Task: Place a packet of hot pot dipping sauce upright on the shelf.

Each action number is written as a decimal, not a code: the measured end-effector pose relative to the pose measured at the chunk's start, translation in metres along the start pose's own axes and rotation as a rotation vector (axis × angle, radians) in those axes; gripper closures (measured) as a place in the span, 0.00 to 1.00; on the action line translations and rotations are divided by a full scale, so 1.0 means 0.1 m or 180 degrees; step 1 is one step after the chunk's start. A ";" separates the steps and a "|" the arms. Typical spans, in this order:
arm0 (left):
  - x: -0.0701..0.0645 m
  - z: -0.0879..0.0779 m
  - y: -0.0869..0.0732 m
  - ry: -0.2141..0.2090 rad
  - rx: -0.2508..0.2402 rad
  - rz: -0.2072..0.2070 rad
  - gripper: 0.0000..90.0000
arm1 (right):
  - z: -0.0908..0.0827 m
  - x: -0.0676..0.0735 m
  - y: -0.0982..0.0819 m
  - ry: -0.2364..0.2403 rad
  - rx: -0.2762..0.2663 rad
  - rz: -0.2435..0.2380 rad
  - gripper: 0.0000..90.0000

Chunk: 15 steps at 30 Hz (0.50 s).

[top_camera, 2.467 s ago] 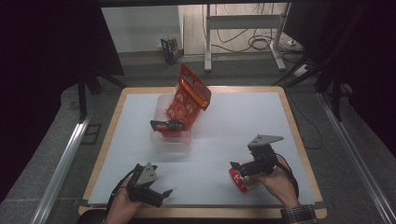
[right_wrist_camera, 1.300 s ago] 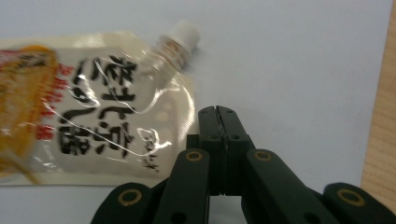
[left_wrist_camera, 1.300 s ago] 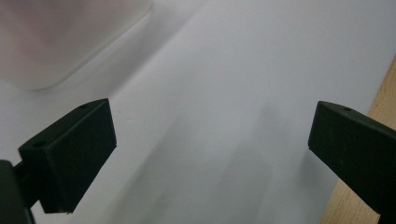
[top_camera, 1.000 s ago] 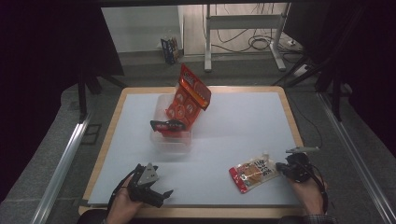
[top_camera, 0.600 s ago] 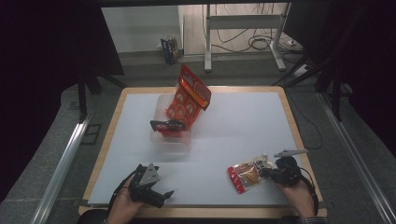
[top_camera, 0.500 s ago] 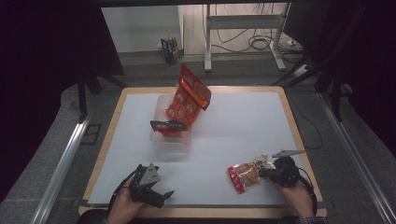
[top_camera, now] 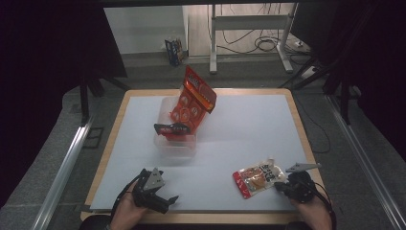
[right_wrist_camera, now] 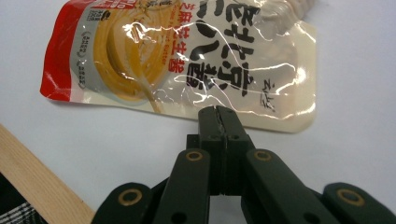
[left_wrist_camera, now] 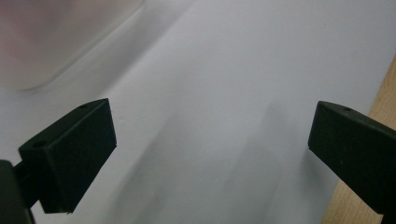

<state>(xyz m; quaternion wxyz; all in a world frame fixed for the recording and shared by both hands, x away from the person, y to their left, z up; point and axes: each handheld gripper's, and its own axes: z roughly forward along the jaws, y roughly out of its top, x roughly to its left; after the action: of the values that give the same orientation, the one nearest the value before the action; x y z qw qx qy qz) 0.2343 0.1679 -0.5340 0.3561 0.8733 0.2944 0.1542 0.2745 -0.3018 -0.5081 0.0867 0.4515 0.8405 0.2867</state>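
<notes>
A white-topped bench (top_camera: 249, 139) with a wooden rim carries the work; at its far left a clear plastic container (top_camera: 176, 139) already holds an orange snack bag (top_camera: 194, 98) standing tilted and a dark packet (top_camera: 171, 128) across its rim; at the near right a cream-and-red sauce pouch (top_camera: 258, 177) lies flat on the white surface, well apart from the container; the right gripper (right_wrist_camera: 218, 114), jaws pressed together, meets the pouch's near edge, though whether it pinches the film cannot be told; the left gripper (top_camera: 165, 200) rests at the near left, jaws spread and empty; judged from this, two items look packed, while the pouch is not yet lifted or carried across.
</notes>
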 end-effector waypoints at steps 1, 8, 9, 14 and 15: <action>0.00 0.01 0.00 -0.0003 0.0002 0.0004 0.01 | 0.01 0.01 0.01 -0.0008 0.0003 -0.0009 0.99; -0.03 0.06 0.03 -0.0033 0.0027 0.0048 0.01 | 0.08 0.02 0.05 0.0018 -0.0053 -0.0015 0.99; -0.03 0.07 0.04 -0.0039 0.0027 0.0054 0.01 | 0.08 0.03 0.06 0.0019 -0.0052 -0.0022 0.99; -0.04 0.09 0.06 -0.0058 0.0029 0.0068 0.01 | 0.18 0.08 0.14 0.0162 -0.0124 -0.0098 0.99; -0.04 0.09 0.06 -0.0056 0.0028 0.0071 0.01 | 0.23 0.11 0.17 0.0278 -0.0142 -0.0099 0.99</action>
<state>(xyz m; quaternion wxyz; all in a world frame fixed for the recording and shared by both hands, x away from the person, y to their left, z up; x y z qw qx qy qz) 0.2377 0.1570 -0.5366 0.3531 0.8795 0.2822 0.1492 0.2899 -0.2765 -0.5158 0.0644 0.4234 0.8438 0.3234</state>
